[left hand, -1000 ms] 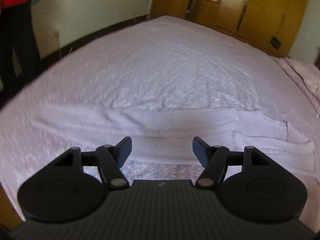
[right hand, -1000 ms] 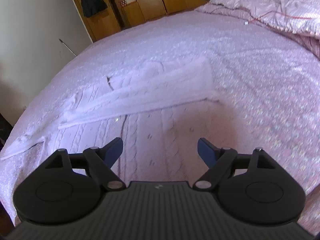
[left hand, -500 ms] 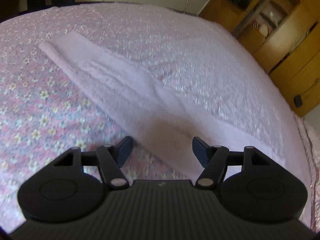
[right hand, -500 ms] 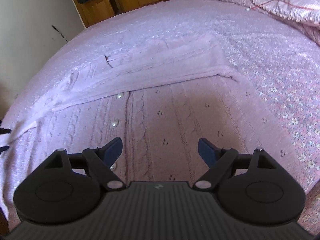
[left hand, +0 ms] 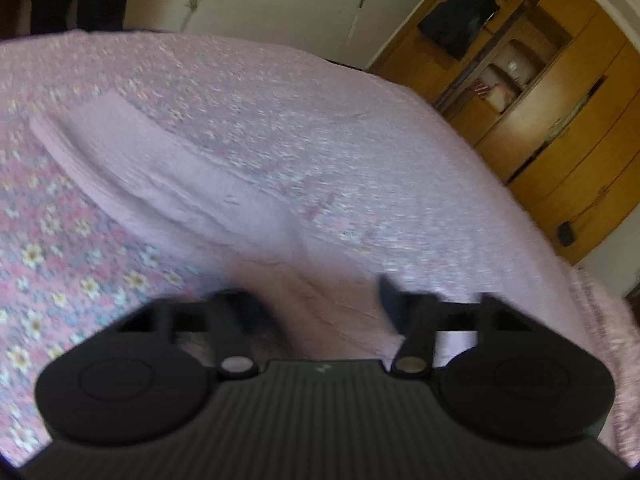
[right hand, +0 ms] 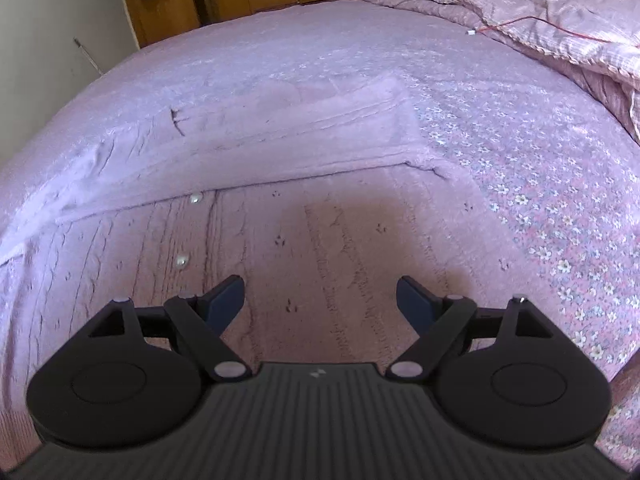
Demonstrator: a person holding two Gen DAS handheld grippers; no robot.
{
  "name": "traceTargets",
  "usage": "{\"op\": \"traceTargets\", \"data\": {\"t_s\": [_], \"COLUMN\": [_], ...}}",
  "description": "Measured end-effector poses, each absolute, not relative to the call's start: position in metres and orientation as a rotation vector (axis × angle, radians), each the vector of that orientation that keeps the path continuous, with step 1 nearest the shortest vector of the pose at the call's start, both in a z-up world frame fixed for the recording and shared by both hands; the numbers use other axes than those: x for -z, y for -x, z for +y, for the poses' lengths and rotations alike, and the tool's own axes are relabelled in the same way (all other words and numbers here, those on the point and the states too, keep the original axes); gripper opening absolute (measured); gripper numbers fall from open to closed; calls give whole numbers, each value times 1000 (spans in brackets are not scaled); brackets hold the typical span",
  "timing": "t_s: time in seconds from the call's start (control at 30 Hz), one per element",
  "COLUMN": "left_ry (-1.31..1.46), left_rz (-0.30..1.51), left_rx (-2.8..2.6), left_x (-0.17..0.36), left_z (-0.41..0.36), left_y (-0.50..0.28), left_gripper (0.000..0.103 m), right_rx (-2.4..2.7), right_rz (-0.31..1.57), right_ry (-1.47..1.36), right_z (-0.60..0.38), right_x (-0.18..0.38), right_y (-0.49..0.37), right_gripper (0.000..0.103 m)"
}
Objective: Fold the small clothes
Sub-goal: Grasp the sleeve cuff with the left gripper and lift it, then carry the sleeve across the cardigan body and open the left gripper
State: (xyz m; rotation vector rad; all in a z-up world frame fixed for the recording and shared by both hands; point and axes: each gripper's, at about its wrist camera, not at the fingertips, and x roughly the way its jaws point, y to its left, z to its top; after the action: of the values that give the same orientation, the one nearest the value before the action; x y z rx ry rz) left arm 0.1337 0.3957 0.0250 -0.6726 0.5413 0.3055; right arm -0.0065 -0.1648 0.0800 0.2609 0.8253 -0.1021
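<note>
Through my left wrist view, my left hand-held gripper (left hand: 328, 300) sits low over the pale pink knitted cardigan (left hand: 168, 176) on the flower-patterned pink bedspread (left hand: 48, 264); its jaws have just been closing with a fold of the knit between them, though the blur keeps me from telling whether the pads press on it yet. Through my right wrist view, my right hand-held gripper (right hand: 320, 300) hangs with jaws wide and empty above the cardigan's cabled front (right hand: 320, 232) (pearly buttons (right hand: 183, 260) run down its left), one sleeve folded across the top.
</note>
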Motion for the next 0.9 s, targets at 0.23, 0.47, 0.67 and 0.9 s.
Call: {"op": "traceTargets", "data": {"t_s": [0.23,0.47,0.67,0.9], "left_ry": [729,714,640,615], "left_rz": [511,403,372,360], "left_rx": [-281,-183,-68,52], "left_x": [-25,-61,-98,-114], "left_z": [403,381,329,264], "left_y": [-122,-109,-111,-125], "left_gripper": [9,9,9,9], "right_rx": [109,111,112,98], "right_rz": [818,818,811,778], "right_ry": [-303,-329,-360,-391], "right_z": [-172,-180,-186,-191], "right_x": [-77,-76,-76,-82], "right_y": [10,12,15,23], "right_gripper": [88,88,88,88]}}
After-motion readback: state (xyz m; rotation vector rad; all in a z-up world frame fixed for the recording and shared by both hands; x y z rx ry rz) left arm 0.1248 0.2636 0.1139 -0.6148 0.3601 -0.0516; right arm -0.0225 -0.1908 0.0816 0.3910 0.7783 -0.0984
